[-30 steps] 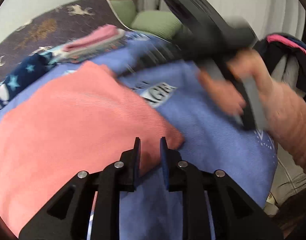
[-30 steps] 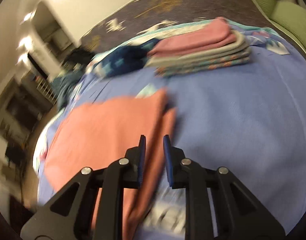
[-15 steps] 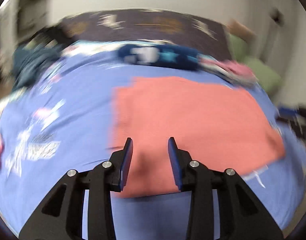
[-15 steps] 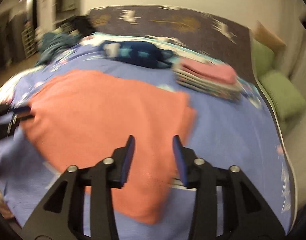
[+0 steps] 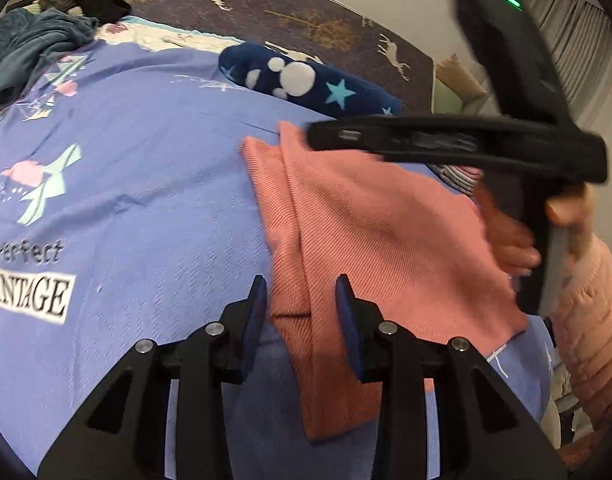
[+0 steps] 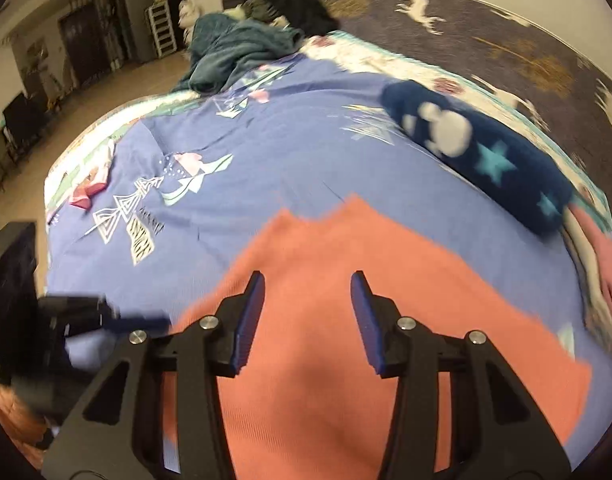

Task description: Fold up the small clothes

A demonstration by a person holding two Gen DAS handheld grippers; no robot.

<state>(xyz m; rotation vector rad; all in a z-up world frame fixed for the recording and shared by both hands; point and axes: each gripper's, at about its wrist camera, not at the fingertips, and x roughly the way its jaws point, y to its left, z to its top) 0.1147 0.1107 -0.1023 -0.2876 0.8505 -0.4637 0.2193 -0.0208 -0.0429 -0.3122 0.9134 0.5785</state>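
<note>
Salmon cloth [image 5: 378, 236] lies flat on the bed [image 5: 145, 184], straight ahead of both tools. The left tool [image 5: 301, 308] is wide apart and empty, straddling the cloth's folded left edge, whose long axis runs away toward the headboard; it is the nearer one for gripping that edge. The right tool [image 6: 306, 312], also wide and empty, hovers over the cloth's middle. Only the left view shows the doubled strip; only the right shows the far corners near the navy bundle [image 6: 478, 160].
</note>
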